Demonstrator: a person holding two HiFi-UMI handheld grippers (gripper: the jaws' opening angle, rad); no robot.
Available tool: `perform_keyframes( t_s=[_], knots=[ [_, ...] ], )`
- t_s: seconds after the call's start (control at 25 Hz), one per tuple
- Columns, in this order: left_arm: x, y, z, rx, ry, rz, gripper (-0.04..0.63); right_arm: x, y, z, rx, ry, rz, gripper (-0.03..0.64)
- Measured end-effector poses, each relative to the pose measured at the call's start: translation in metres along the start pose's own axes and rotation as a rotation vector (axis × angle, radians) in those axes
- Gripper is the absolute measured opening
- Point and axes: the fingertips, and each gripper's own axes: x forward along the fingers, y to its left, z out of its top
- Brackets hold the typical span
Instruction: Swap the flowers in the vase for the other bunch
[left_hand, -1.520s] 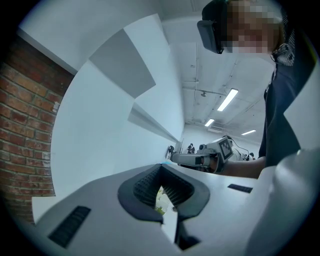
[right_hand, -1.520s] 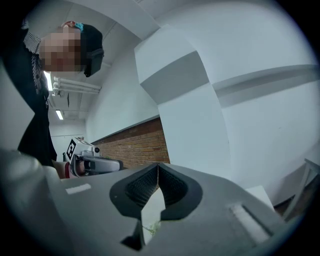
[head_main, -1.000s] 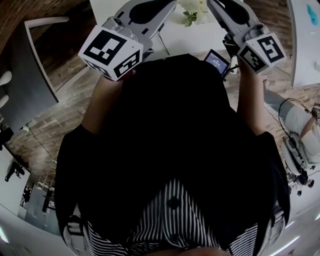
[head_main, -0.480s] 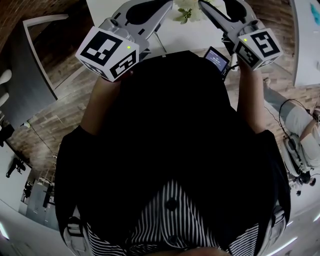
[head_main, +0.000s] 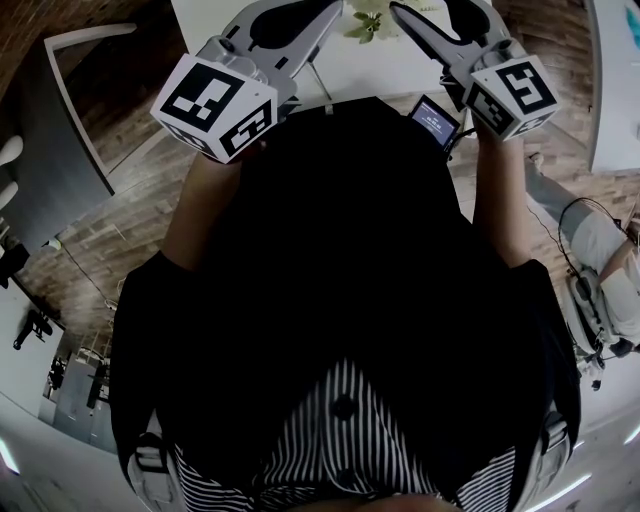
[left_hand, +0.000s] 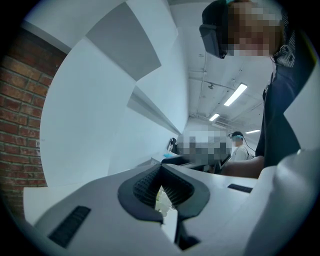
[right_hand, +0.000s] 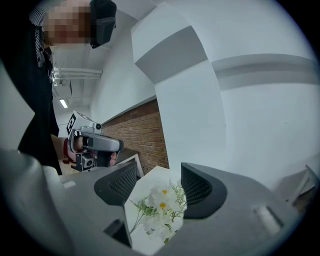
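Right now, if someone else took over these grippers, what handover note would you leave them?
Left gripper: jaws together, nothing visibly held.
Right gripper: jaws opening, nothing gripped; it points at a bunch of white flowers on the white table just beyond its tips.
No vase is in view, so I cannot tell which bunch this is.
Done: nothing that shows.
Left: apparently the whole swap.

A white table (head_main: 370, 70) stands on wood flooring (head_main: 100, 250) near a brick wall (right_hand: 142, 134).
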Motion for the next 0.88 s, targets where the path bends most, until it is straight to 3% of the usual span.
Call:
perform_keyframes(
  t_s=[0.88],
  knots=[
    [0.016, 0.011, -0.011, -0.021, 0.035, 0.015, 0.008, 0.023, -0.006, -0.026, -0.093, 0.108, 0.015, 0.354]
  ],
)
